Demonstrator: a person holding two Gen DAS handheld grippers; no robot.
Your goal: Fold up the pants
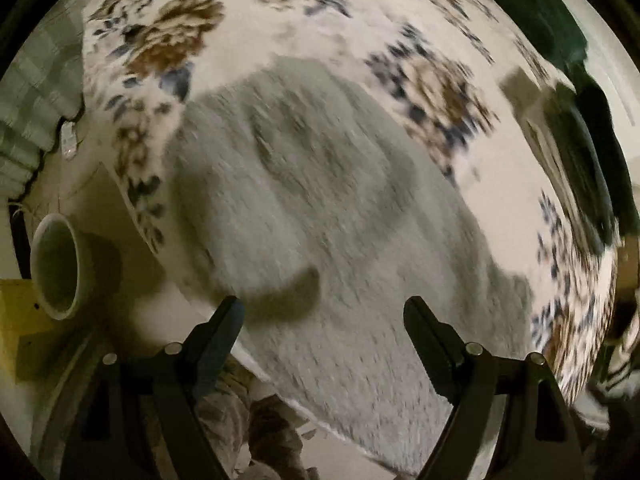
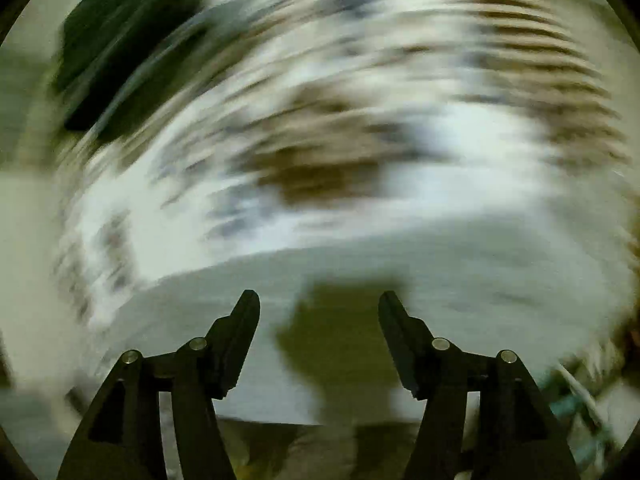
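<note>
The pants [image 1: 320, 208] lie as a grey, fleecy heap on a floral sheet [image 1: 248, 40], filling the middle of the left wrist view and reaching down to the near edge between the fingers. In the right wrist view the same grey cloth [image 2: 460, 264] spreads across the lower half, though that picture is badly smeared and shows little detail.

The left gripper [image 1: 324, 308] hangs above the pants with its jaws wide apart and nothing between them. The right gripper [image 2: 319, 300] likewise has its jaws apart and empty, casting a dark shadow on the cloth below.

A pale cup [image 1: 60, 268] lies on its side off the sheet's left edge, well clear of the pants. A dark green item [image 1: 580, 120] sits at the far right.

The cloth looks thick, soft and limp, so it will likely sag and bunch when lifted instead of holding a line. It seems light and not slippery. A pinch at an outer edge or corner, one gripper at each end of the same hem, should give the cleanest fold; which end is the waistband I cannot tell.
</note>
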